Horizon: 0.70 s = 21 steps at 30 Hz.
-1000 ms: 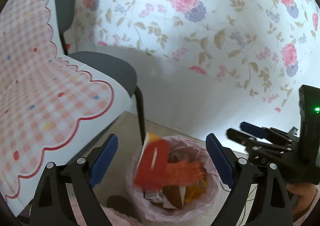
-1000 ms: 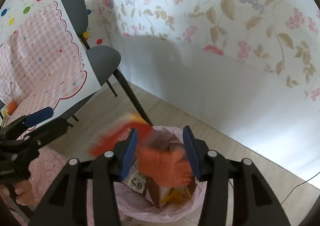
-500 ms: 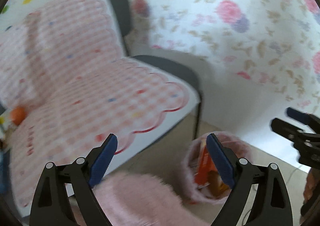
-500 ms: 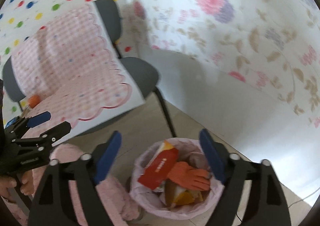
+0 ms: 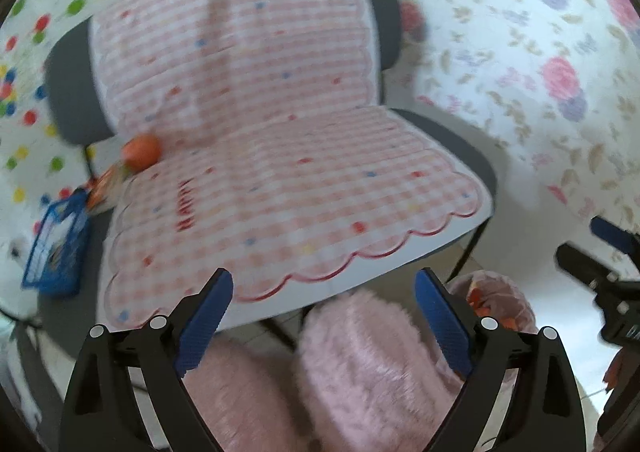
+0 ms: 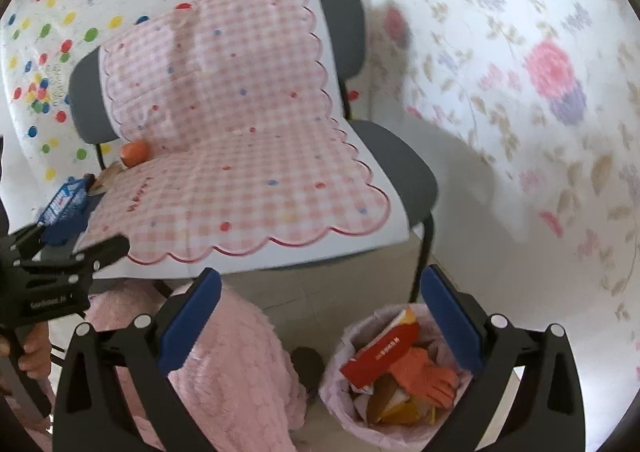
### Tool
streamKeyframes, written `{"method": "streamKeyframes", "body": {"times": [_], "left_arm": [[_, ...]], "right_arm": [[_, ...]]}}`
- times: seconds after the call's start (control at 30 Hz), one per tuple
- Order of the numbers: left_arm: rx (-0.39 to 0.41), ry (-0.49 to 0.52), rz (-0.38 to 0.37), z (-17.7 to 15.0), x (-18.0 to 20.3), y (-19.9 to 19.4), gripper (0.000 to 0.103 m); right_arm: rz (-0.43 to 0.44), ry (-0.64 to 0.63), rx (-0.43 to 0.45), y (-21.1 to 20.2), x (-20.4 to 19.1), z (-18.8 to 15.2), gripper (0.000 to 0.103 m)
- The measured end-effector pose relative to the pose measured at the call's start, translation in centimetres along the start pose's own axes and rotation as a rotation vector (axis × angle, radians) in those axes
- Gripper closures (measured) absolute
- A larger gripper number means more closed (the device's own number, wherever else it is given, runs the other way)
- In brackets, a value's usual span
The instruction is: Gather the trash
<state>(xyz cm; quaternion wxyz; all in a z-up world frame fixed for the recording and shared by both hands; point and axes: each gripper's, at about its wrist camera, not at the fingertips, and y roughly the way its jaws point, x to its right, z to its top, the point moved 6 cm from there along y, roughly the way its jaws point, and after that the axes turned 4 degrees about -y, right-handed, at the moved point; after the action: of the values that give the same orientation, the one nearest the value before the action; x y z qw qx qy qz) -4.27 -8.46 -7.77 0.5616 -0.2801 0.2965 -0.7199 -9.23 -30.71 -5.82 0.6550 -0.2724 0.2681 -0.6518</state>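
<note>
2 grippers, left and right, stood wide and empty. The bin already held a red box and orange glove; wrappers beside the chair remained uncollected.

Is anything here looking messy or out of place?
A few things still lie at the left end of the chairs, beside the pink checked mat: a blue packet, an orange round thing and a crumpled wrapper. The red box and orange glove poke above the bin's rim.
</note>
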Motion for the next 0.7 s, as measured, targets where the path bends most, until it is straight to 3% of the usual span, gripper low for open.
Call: {"method": "streamKeyframes", "body": {"times": [0.4, 0.7], "left_arm": [[0.012, -0.108, 0.197, -0.5, -8.3, -4.1, 0.011], [0.040, -0.134, 0.225, 0.0, -10.3, -5.3, 0.011]], "right_arm": [[0.070, -0.093, 0.024, -0.5, -5.5, 2.9, 0.005], [0.103, -0.145, 0.025, 0.2, -8.2, 3.9, 0.005]]}}
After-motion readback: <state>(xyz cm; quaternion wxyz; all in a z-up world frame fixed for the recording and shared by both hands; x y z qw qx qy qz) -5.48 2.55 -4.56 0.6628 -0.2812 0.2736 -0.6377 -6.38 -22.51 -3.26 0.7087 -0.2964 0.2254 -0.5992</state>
